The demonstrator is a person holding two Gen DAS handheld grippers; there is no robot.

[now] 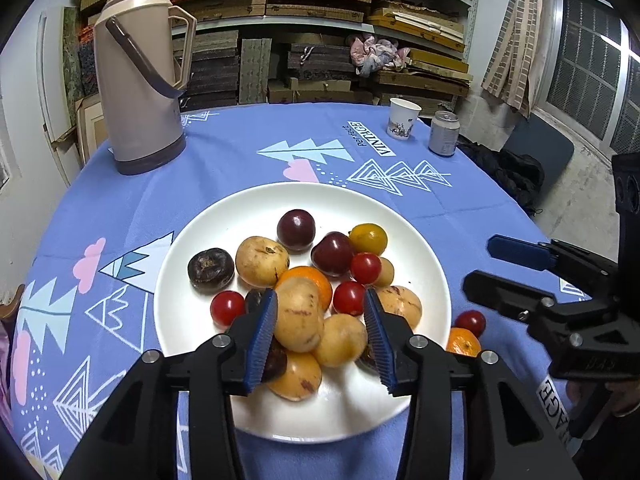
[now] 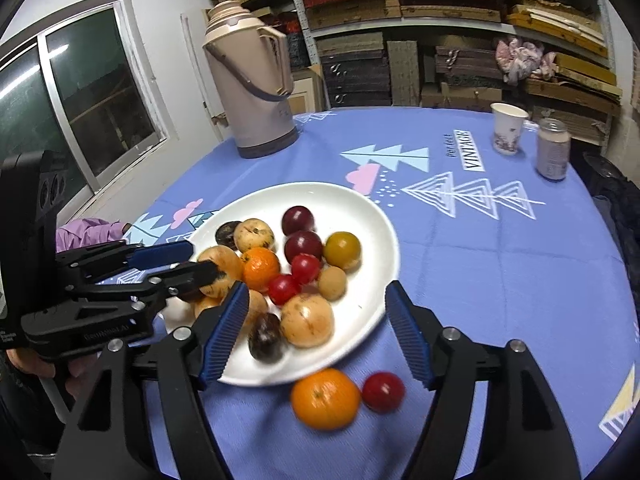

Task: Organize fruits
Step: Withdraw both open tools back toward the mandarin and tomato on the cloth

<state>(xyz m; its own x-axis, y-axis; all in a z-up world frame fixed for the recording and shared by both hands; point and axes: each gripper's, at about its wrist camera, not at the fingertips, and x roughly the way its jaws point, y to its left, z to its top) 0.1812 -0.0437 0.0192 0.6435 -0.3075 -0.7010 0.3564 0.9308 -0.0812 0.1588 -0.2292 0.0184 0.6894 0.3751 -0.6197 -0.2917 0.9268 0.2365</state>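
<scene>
A white plate (image 1: 248,208) (image 2: 352,208) on the blue tablecloth holds several fruits: tan round ones, dark red plums (image 1: 296,229), cherry tomatoes (image 1: 227,307), a yellow tomato (image 1: 368,239), an orange (image 1: 316,280) and dark brown ones (image 1: 211,268). My left gripper (image 1: 321,293) is open over the plate's near side, with a tan fruit (image 1: 299,316) between its blue pads; the right pad stands clear of it. My right gripper (image 2: 318,286) is open over the plate's near right rim. Off the plate, an orange (image 2: 325,398) and a red tomato (image 2: 383,391) lie on the cloth.
A beige thermos jug (image 1: 140,80) stands at the far left of the table. A paper cup (image 1: 403,118) and a drink can (image 1: 444,133) stand at the far right. Shelves of stacked boxes rise behind the table, and a window (image 2: 80,112) is on the left wall.
</scene>
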